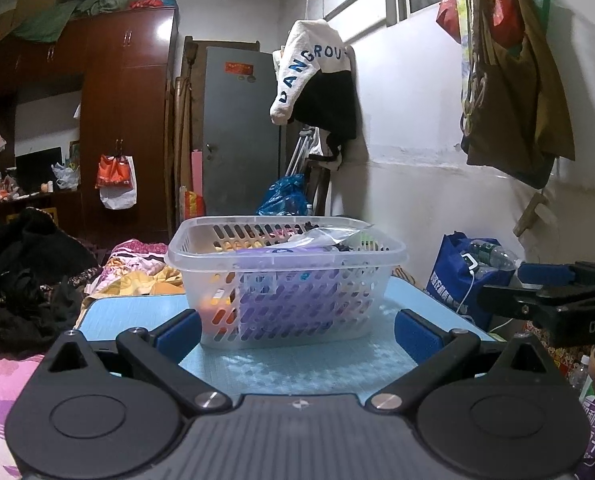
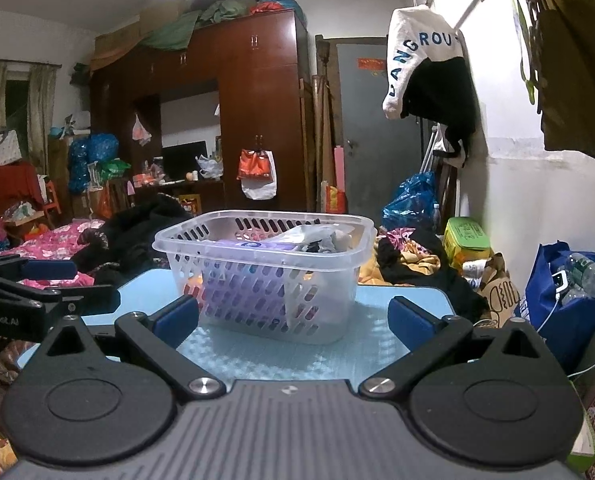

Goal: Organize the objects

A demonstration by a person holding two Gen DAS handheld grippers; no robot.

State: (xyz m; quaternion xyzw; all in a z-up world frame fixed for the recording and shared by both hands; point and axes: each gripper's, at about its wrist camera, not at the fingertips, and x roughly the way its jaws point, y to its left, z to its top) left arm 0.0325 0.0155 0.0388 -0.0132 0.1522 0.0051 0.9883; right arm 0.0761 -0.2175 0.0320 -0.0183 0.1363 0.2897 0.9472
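Observation:
A clear slotted plastic basket (image 1: 285, 280) (image 2: 265, 276) stands on a light blue table (image 1: 297, 364) (image 2: 281, 354). Inside it lie a purple pack (image 1: 293, 292) (image 2: 249, 280), an orange item (image 1: 213, 308) and crumpled plastic with dark bits (image 1: 325, 236) (image 2: 317, 240). My left gripper (image 1: 295, 334) is open, its blue pads (image 1: 177, 334) just short of the basket's near wall, nothing between them. My right gripper (image 2: 293, 322) is open too, facing the basket from the right. Each gripper shows at the edge of the other's view: the right one (image 1: 545, 284), the left one (image 2: 49, 276).
A bed with pink bedding (image 2: 57, 236) and dark clothes (image 1: 25, 280) lies to the left. A blue bag with bottles (image 1: 469, 276) (image 2: 565, 300) sits right of the table by the white wall. Wardrobe (image 1: 125, 120), grey door (image 1: 237, 128) and hanging clothes (image 1: 317, 80) fill the back.

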